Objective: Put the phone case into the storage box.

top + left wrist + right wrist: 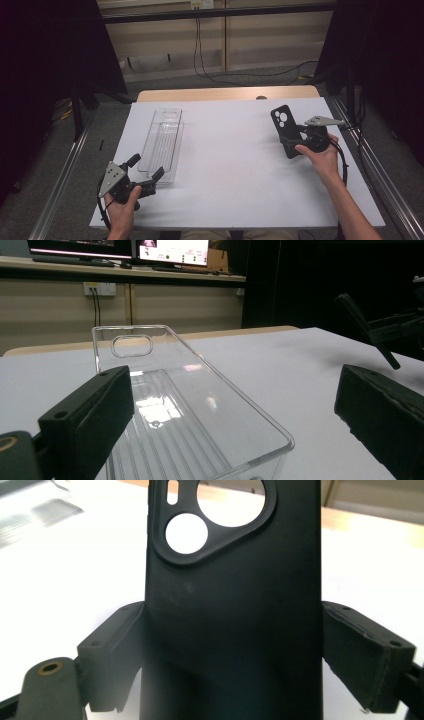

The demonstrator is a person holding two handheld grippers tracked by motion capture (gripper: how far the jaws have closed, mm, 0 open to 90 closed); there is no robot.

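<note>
In the high view, a white tabletop (235, 165) is seen with a clear plastic tray (162, 145) lying lengthwise on its left part; the left tongs (147, 167) are held low at the near left corner, their jaws spread apart with nothing between them, one jaw close to the tray's near end; at the right, a black phone case (285, 129) is gripped by the right tongs (295, 145), its camera cut-outs turned away from the person's hand (322, 157); whether the case touches the tabletop cannot be told here; no writing is legible on any item.

In the left gripper view, the two black jaws are seen wide apart and empty; the clear plastic tray (185, 410) lies between and beyond them, a rounded slot at its far end and ribs along its floor; the other gripper is glimpsed at the far right; monitors (125, 250) are seen on a shelf behind, their text too small to be read.

In the right gripper view, the black phone case (235, 625) stands upright between the jaws, which are pressed against its two side edges; round lens openings are cut near its top; no brand or label is visible on it.
</note>
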